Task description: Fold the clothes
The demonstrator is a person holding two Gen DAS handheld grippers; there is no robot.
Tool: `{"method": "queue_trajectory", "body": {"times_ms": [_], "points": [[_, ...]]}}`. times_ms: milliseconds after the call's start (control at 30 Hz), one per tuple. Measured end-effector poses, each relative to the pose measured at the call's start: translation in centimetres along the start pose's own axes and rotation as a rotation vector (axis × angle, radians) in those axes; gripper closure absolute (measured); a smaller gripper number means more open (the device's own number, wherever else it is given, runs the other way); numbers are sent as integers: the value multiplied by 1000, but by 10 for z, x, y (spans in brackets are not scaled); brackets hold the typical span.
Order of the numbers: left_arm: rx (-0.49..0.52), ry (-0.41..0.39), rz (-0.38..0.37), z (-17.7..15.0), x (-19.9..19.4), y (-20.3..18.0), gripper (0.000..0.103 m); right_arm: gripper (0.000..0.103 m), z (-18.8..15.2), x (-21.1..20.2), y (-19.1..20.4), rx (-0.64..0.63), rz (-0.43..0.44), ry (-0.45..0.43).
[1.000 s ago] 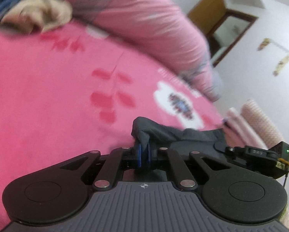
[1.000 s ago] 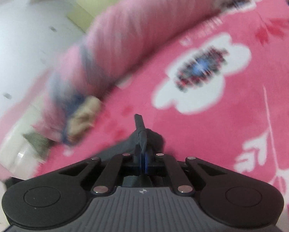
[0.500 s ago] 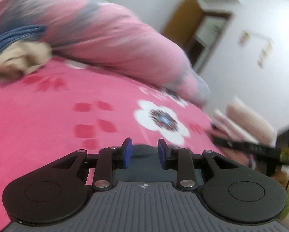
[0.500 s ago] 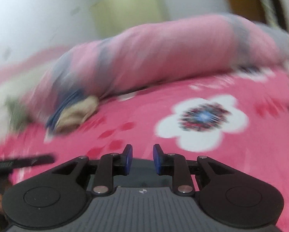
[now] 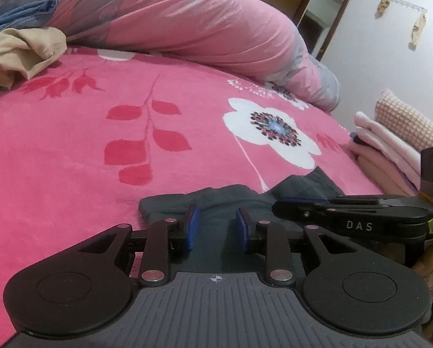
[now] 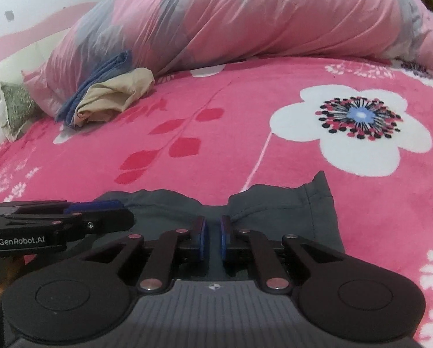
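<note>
Dk grey garment (image 6: 274, 214) rumpled, flat on bed.

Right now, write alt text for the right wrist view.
The right tongs, closing with nothing pinched, hover over a dark grey garment lying on a pink floral blanket. The left tongs reach in from the left; a rolled pink duvet lies behind.

Pink floral blanket (image 5: 71, 145); rolled quilt (image 6: 245, 20); perhaps mirror (image 5: 326, 5).

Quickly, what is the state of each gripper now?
Left gripper: open, holding nothing, above the dark grey garment.
Right gripper: closing, narrow gap, nothing gripped.
</note>
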State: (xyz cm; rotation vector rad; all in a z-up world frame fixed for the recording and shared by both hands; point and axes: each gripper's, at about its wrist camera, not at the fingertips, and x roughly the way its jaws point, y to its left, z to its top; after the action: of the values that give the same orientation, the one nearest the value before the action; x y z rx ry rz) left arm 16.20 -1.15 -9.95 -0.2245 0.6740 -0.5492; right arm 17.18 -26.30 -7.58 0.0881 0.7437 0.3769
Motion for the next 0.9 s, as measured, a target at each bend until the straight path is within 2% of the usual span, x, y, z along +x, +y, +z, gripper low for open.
{"method": "queue_trajectory", "body": {"times_ms": [233, 433, 533, 633, 733, 900], "points": [[9, -1, 6, 1, 1, -3, 75, 94, 9, -7, 7, 22, -34, 10], [-10, -12, -1, -1, 0, 2, 75, 93, 19, -45, 17, 19, -132, -74], [-17, -15, -8, -1, 0, 3, 74, 95, 9, -23, 5, 28, -181, 29], [-14, -16, -18, 1, -2, 4, 74, 96, 10, -27, 3, 53, -186, 1], [-38, -23, -17, 7, -15, 6, 74, 95, 15, -58, 11, 54, -207, -80], [-55, -152, -29, 14, -77, -1, 74, 95, 2, -128, 22, 29, -231, -160]]}}
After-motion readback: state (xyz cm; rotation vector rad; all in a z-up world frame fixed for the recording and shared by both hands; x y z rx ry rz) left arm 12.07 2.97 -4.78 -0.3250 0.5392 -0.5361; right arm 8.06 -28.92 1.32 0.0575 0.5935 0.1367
